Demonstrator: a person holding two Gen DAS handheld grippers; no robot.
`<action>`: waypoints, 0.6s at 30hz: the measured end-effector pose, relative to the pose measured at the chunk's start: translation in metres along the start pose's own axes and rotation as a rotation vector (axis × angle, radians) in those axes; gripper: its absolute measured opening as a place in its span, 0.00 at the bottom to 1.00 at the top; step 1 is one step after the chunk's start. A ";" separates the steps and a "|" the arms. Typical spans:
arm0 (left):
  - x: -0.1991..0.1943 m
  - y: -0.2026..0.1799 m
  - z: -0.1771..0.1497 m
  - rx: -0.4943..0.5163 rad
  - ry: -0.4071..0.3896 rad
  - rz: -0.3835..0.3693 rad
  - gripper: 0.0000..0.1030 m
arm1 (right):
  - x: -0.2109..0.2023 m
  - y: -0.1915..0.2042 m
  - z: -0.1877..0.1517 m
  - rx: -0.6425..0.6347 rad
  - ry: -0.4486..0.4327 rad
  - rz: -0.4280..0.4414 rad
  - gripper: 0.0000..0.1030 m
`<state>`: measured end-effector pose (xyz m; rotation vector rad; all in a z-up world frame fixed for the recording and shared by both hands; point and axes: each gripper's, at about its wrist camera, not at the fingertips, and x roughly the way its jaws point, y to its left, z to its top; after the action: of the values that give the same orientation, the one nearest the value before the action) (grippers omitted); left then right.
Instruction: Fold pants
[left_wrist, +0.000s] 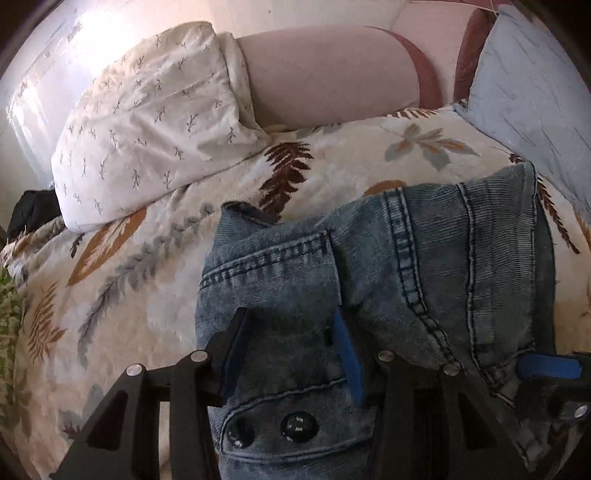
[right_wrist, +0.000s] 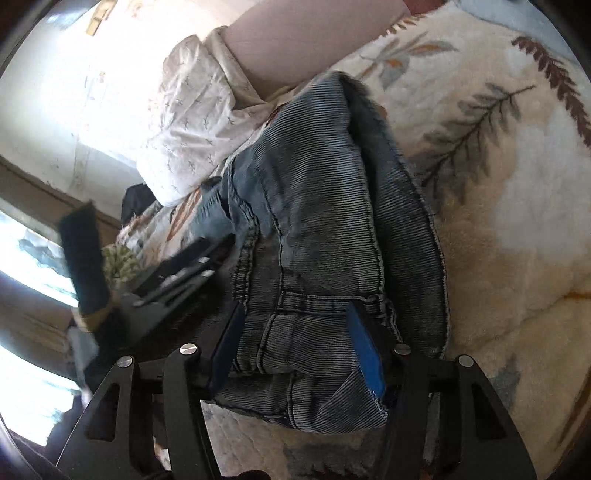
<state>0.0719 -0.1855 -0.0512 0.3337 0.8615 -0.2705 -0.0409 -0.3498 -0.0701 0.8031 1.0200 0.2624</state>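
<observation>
The jeans (left_wrist: 388, 266) lie on the bed (left_wrist: 155, 295) already folded into a thick bundle, each half-spread tool, left (left_wrist: 291, 354) and right (right_wrist: 295, 350), straddling its near edge, grip uncertain, perhaps final tidying left.

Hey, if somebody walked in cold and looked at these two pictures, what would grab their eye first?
The folded blue jeans fill the middle of both views, lying on a cream bedspread printed with leaves. The left gripper and right gripper each straddle a bunch of the denim near its bottom edge. Behind, a white sprig-patterned pillow leans at the head of the bed.
</observation>
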 end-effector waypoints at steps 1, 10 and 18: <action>-0.001 -0.001 0.000 0.003 -0.004 0.006 0.49 | 0.000 -0.002 0.001 0.013 0.003 0.011 0.54; -0.076 0.031 -0.015 -0.058 -0.124 -0.115 0.58 | -0.035 0.018 0.019 -0.046 -0.119 0.052 0.59; -0.088 0.022 -0.054 -0.015 -0.094 -0.157 0.60 | -0.032 0.043 0.050 -0.204 -0.257 0.041 0.61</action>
<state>-0.0121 -0.1355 -0.0118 0.2379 0.7972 -0.4222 -0.0086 -0.3617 -0.0053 0.6538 0.7236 0.2851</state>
